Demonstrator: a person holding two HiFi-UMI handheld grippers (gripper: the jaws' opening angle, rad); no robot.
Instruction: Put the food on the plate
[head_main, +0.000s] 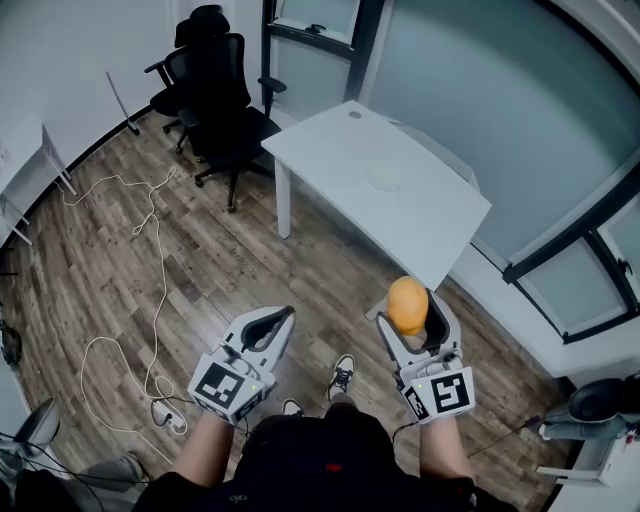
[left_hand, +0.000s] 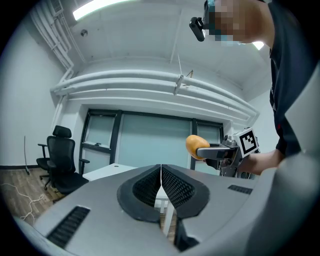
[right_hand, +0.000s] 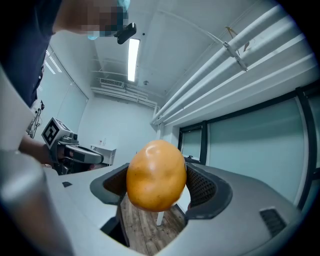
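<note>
Orange-yellow potato (right_hand: 155, 175) clamped betw. jaws of right gripper (head_main: 412, 314), held in the air over wood floor (head_main: 120, 270), near corner of white table (head_main: 430, 215) but not over it. Left gripper (head_main: 283, 318): jaws pressed together, nothing betw. them; level w/ right gripper, apart from it. Pale round plate (head_main: 383, 178) lies on table, faint in head view. Black office chairs (head_main: 215, 110) stand by table's far end. White cable (head_main: 150, 240) lies loose on floor.

An office room: black swivel chairs (head_main: 215, 95) at upper left, a white desk (head_main: 385, 190) at centre, glass partition walls (head_main: 480, 90) upper right, wood-look floor (head_main: 120, 290).
</note>
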